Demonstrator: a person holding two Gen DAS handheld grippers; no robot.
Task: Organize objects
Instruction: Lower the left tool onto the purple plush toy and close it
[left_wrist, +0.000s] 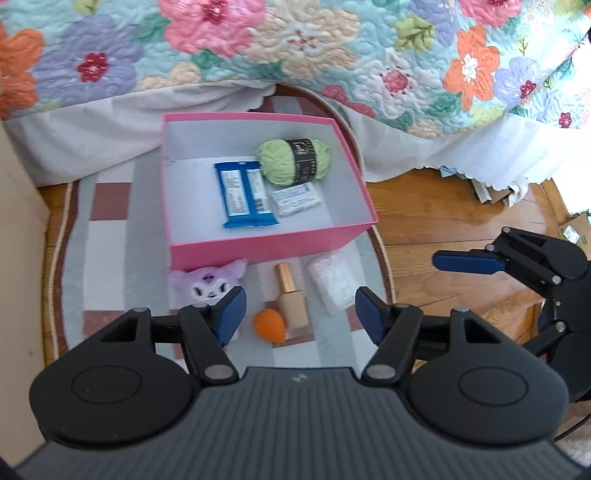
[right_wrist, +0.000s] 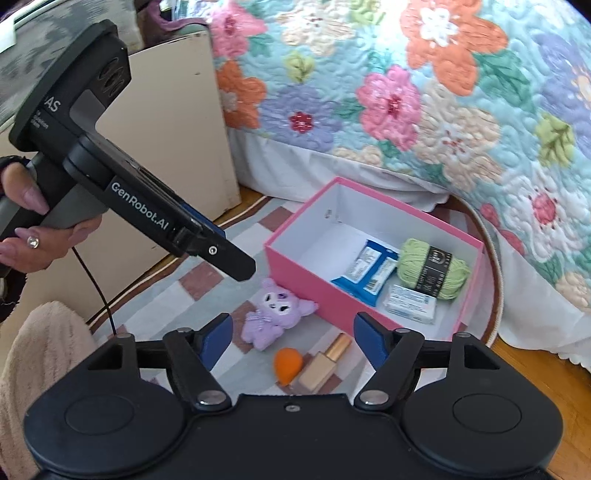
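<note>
A floral quilt (left_wrist: 295, 48) hangs over the bed behind a checked oval rug (left_wrist: 110, 206); on the rug stands an open pink box (left_wrist: 266, 243) holding a green yarn ball (left_wrist: 293, 160) with a black band, a blue packet (left_wrist: 245, 195) and a small pale blue-printed packet (left_wrist: 296, 199); outside, by its near wall, lie a purple plush (right_wrist: 271, 315), white pouch (left_wrist: 332, 280), gold-capped bottle (left_wrist: 290, 295) and orange sponge (left_wrist: 269, 325). The left gripper (left_wrist: 297, 314), marked "GenRobot.AI", and the right gripper (right_wrist: 293, 336) both gape wide, holding nothing.
</note>
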